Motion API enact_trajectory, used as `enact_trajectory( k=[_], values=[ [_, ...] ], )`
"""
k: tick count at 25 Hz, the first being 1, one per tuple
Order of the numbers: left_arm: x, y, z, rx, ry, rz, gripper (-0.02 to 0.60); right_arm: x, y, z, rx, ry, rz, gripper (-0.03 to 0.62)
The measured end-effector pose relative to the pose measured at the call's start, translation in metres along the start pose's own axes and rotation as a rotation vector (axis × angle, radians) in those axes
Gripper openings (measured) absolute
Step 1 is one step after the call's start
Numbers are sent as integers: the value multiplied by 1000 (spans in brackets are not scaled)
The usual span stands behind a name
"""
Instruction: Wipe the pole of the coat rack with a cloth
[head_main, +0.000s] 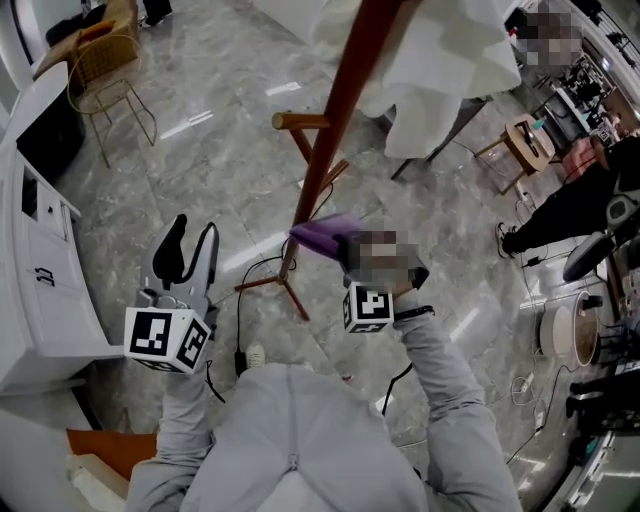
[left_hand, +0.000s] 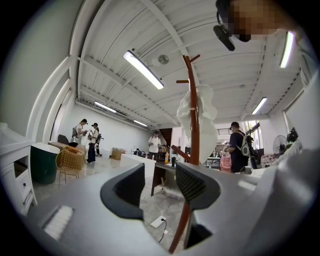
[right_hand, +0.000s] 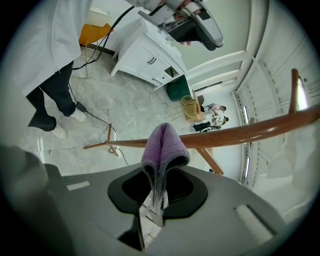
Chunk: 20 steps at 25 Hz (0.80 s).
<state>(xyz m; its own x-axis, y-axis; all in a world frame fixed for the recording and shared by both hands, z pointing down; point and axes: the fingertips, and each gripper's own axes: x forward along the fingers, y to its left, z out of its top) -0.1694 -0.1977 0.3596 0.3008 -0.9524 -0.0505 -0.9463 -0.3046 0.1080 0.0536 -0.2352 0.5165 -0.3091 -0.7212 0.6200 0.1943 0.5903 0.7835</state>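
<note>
The coat rack's brown wooden pole (head_main: 335, 125) rises from spread feet (head_main: 285, 285) on the marble floor, with a white garment (head_main: 430, 60) hung near its top. My right gripper (head_main: 345, 245) is shut on a purple cloth (head_main: 325, 232), whose folded end touches the pole low down. In the right gripper view the purple cloth (right_hand: 162, 150) drapes against the pole (right_hand: 240, 134). My left gripper (head_main: 188, 250) hangs open and empty to the left of the rack; in the left gripper view the pole (left_hand: 194, 125) stands beyond its right finger (left_hand: 196, 186).
A white cabinet (head_main: 35, 230) lines the left side, with a wire chair (head_main: 105, 75) behind it. Cables and a power strip (head_main: 240, 355) lie on the floor near the rack's feet. A stool (head_main: 525, 145) and a person in black (head_main: 570, 205) are at the right.
</note>
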Motion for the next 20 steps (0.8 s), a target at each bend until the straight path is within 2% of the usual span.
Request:
enact_trajectory(
  k=[14, 20],
  values=[
    [20, -36, 2, 2, 1, -91, 206, -53, 10, -39, 50, 73, -68, 51],
    [26, -45, 1, 4, -3, -112, 206, -77, 14, -58, 117, 108, -94, 51]
  ],
)
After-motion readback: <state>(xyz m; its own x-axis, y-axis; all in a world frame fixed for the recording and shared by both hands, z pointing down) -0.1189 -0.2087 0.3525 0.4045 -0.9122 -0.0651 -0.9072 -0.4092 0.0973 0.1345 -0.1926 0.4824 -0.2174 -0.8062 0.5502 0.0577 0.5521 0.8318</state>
